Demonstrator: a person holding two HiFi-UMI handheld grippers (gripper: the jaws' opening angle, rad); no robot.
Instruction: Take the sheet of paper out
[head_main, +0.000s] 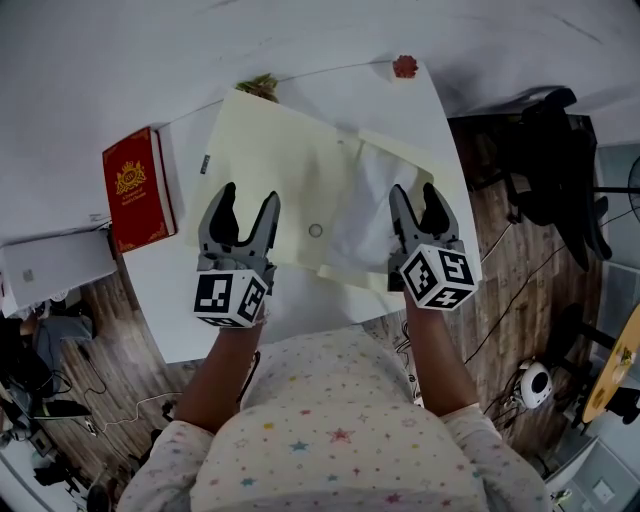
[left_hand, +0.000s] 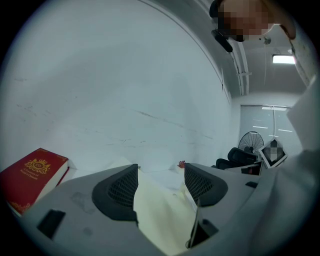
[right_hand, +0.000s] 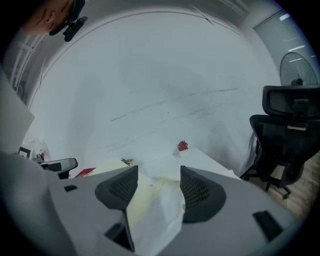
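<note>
A pale yellow envelope (head_main: 270, 170) lies flat on the white table (head_main: 190, 310), with a small round fastener near its middle. A white sheet of paper (head_main: 365, 225) sticks out of its right side. My left gripper (head_main: 249, 197) hovers open over the envelope's near left part; the envelope (left_hand: 160, 215) shows between its spread jaws. My right gripper (head_main: 414, 192) is open over the white sheet (right_hand: 162, 220), with the envelope (right_hand: 140, 200) just to its left. Neither gripper grips anything.
A red book (head_main: 138, 190) lies at the table's left, with a white box (head_main: 55, 265) beyond the edge. A small red ornament (head_main: 405, 67) sits at the far corner, a dried sprig (head_main: 260, 86) by the envelope's top. A black office chair (head_main: 545, 150) stands right of the table.
</note>
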